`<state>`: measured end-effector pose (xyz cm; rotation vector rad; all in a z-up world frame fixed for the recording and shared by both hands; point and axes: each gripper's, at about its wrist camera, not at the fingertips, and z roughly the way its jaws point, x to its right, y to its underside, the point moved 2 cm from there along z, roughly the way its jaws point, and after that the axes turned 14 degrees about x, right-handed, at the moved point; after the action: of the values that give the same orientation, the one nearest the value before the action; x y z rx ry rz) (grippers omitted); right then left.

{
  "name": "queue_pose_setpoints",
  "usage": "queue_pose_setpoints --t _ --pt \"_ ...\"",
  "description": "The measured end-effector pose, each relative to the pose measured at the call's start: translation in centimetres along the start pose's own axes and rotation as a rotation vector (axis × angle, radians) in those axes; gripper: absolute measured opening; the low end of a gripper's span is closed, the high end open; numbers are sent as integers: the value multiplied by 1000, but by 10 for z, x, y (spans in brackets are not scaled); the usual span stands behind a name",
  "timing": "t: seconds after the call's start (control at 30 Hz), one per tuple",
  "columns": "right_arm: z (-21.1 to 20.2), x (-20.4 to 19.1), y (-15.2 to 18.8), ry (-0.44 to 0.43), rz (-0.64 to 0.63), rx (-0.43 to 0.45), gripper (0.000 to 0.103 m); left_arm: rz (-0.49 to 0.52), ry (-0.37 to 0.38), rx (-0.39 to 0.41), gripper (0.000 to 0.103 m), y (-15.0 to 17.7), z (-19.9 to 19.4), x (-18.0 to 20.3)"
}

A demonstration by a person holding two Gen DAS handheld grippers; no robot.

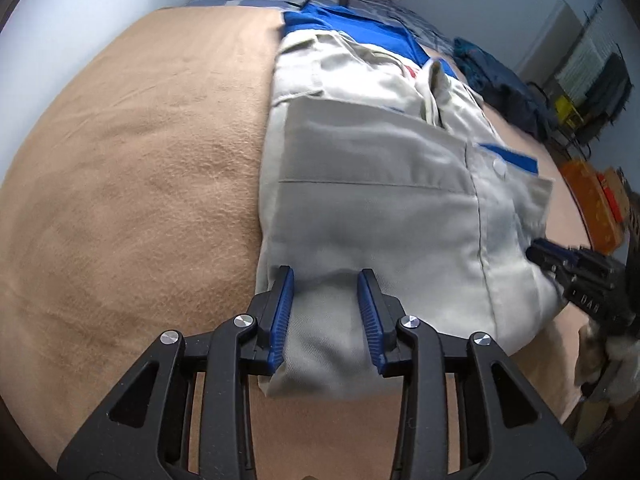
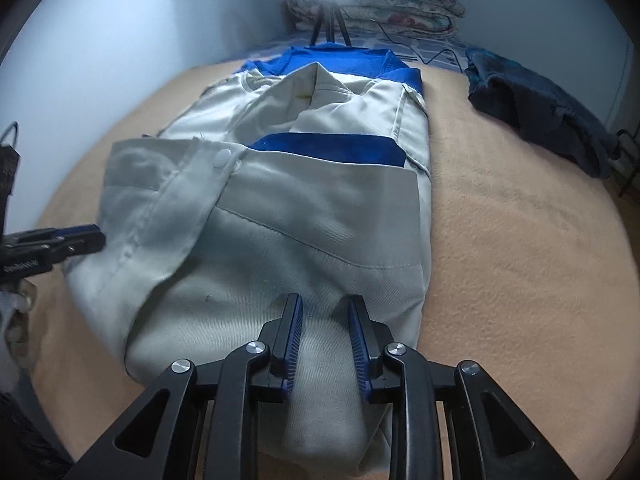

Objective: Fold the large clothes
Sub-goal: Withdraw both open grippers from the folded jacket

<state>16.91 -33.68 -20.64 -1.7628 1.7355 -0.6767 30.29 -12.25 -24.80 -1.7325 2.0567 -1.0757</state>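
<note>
A pale grey work jacket (image 1: 380, 200) with blue panels lies folded lengthwise on a tan blanket (image 1: 140, 180), collar at the far end. My left gripper (image 1: 326, 276) is shut on the near hem at the jacket's left corner, cloth bunched between its blue pads. In the right wrist view the same jacket (image 2: 300, 208) shows a folded-in sleeve with a white snap. My right gripper (image 2: 322, 300) is shut on the near hem toward the right side, a ridge of cloth filling the gap. Each gripper shows in the other's view: the right gripper (image 1: 560, 264), the left gripper (image 2: 80, 238).
The tan blanket (image 2: 520, 240) covers a bed. A dark blue heap of clothes (image 2: 540, 112) lies at the far right. A tripod (image 2: 330, 24) and a folded quilt (image 2: 392, 0) stand at the head end. An orange box (image 1: 596, 200) sits beside the bed.
</note>
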Motion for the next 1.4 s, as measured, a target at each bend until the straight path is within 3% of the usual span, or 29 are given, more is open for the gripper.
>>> queue_pose_setpoints --t 0.1,0.13,0.23,0.4,0.47,0.7,0.83,1.07,1.23,1.4 --pt "-17 -4 -11 4 37 1 24 -16 6 43 36 -7 -26 4" --pt "-25 -6 -16 -3 48 21 24 -8 14 62 36 -10 -37 7" --pt "-67 -17 -31 -16 41 111 41 57 38 136 36 -25 -80 26" --pt "-146 -29 -53 -31 33 241 45 64 83 279 38 -60 -162 47" --pt "-171 -32 -60 -21 29 270 46 38 118 306 50 -73 -184 48" --pt "-242 -35 -85 22 -3 337 53 66 112 350 51 -94 -237 48" --pt "-263 -34 -97 49 -23 367 55 55 95 393 51 -104 -256 45" --pt "-284 -22 -126 99 -23 420 58 130 11 474 51 -124 -286 57" --pt "-282 -7 -149 102 -10 440 58 201 -53 558 52 -141 -303 68" --pt "-267 6 -168 111 -26 439 58 228 -45 602 58 -165 -294 73"
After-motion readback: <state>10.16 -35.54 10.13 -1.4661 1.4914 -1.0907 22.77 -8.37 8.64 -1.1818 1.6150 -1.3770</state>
